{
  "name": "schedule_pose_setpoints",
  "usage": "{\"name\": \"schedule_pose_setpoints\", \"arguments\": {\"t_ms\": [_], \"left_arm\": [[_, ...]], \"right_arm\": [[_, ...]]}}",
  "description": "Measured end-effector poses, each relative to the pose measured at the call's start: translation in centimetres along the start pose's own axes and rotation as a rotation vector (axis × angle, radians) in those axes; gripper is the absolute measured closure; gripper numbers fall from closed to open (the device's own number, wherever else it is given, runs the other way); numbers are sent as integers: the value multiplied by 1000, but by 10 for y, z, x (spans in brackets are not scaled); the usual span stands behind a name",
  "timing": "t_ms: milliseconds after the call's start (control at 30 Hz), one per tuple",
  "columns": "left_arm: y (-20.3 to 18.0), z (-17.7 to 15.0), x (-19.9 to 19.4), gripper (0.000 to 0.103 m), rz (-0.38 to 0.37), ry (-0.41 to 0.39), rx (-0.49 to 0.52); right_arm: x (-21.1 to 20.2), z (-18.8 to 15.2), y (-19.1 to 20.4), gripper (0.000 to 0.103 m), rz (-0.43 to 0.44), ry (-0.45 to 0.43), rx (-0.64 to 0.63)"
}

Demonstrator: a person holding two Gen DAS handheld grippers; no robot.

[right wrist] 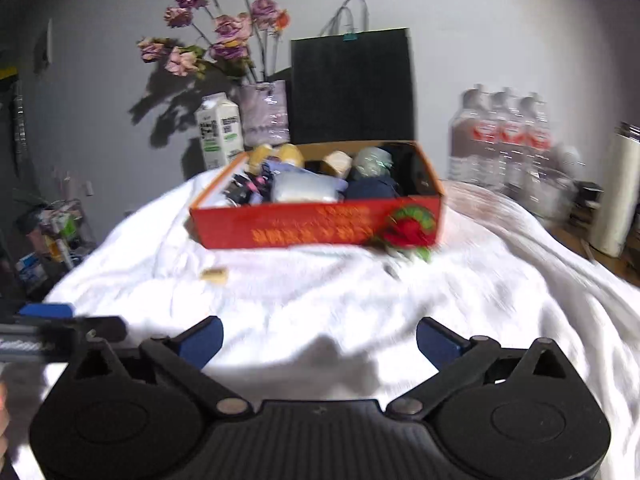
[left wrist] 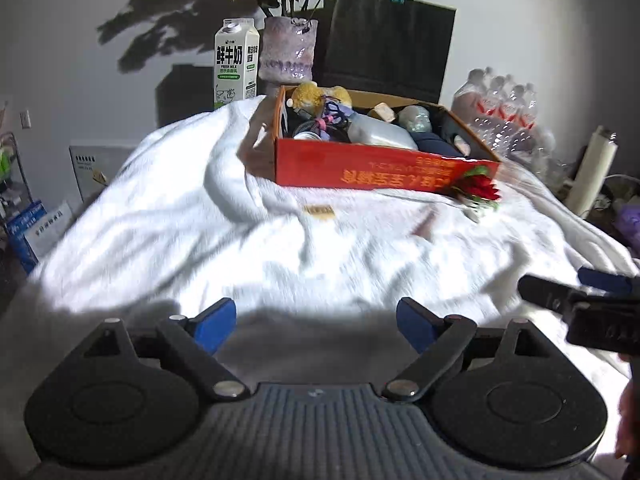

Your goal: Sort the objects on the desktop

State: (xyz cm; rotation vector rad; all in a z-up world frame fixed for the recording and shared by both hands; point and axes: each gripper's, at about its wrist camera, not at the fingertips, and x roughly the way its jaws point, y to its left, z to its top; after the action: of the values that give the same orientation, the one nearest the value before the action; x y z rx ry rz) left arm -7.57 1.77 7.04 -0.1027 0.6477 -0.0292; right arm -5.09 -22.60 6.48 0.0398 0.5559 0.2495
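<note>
So on our left, the left gripper (left wrist: 316, 326) has its blue pads spread wide with nothing between them, and the right gripper (right wrist: 318, 344) is the same. The open red cardboard box (right wrist: 320, 226), crammed with odds and ends, sits well ahead of both on the rumpled white cloth (left wrist: 200, 224), long side across our view. The small tan block (right wrist: 214, 274) and red fabric flower (right wrist: 408, 232) in front of it are too blurry to identify.

Home room, cluttered. White cloth (left wrist: 200, 216) covers a table against a plain wall. At the far side: milk carton (left wrist: 235, 65), vase (left wrist: 287, 49) of dried flowers, black paper bag (left wrist: 386, 48). Shrink-wrapped water bottles (left wrist: 504, 116) far right; boxes (left wrist: 30, 232) and rack on the floor left.
</note>
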Motion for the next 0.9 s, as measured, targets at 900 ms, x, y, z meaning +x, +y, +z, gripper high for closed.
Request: {"name": "schedule_pose_setpoints", "arguments": {"t_ms": [900], "left_arm": [[-17, -51, 25, 10, 64, -44, 56]], "right_arm": [[-8, -62, -9, 0, 18, 12, 30]]}}
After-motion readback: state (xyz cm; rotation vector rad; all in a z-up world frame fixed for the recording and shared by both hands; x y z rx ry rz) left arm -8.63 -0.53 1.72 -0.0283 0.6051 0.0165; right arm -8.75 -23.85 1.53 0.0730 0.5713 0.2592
